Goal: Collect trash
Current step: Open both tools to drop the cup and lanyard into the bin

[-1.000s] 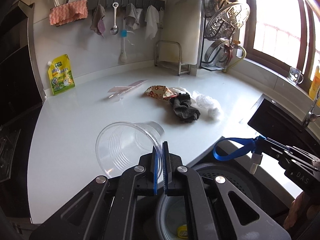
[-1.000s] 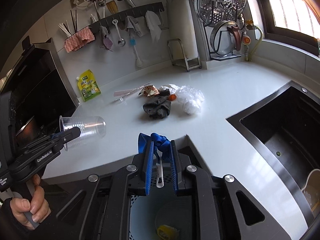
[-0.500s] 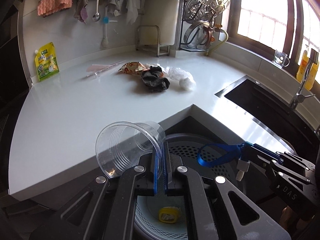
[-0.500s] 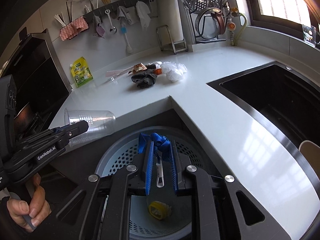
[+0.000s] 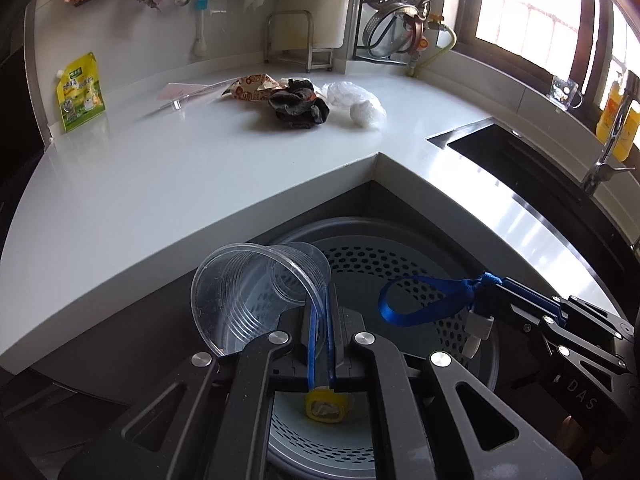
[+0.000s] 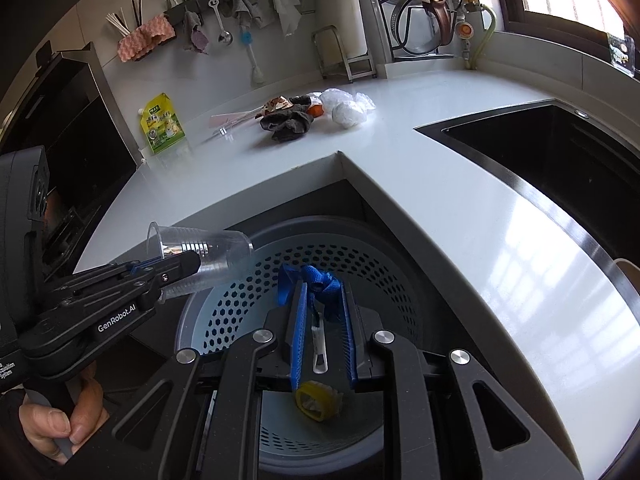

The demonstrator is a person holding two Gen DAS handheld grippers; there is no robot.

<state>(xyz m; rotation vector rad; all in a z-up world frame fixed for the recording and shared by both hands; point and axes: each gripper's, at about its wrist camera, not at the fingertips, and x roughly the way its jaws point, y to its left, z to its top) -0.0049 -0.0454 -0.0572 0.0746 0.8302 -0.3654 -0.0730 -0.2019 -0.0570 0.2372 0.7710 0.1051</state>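
A: Clear plastic is pinched at the rim by the left gripper [image 5: 322, 300]: the plastic cup [image 5: 256, 288] is held on its side, its mouth turned to the left, over the near left edge of the grey perforated bin [image 5: 400, 264].

B: And the right gripper [image 6: 322, 300]?

A: It is clenched on a blue strap [image 5: 424, 300], whose loop is seen hanging above the bin with a small white tag [image 5: 478, 326] below it. Both grippers are held over the bin opening, the right one just to the right of the left one.

B: What is seen inside the bin?

A: A yellow scrap [image 6: 316, 400] is seen lying on the bottom.

B: And farther off?

A: The white counter [image 5: 160, 184] is wrapped around the bin's corner recess. Far on it, more trash is gathered in a cluster: a dark cloth [image 5: 298, 104], a crumpled clear bag [image 5: 356, 102] touching it on the right, a printed wrapper [image 5: 252, 87] on its left, and a pink-backed packet [image 5: 182, 92] farther left. A yellow-green pouch [image 5: 80, 92] is leaned against the far left wall. A dark sink [image 6: 560, 152] is set into the counter on the right.
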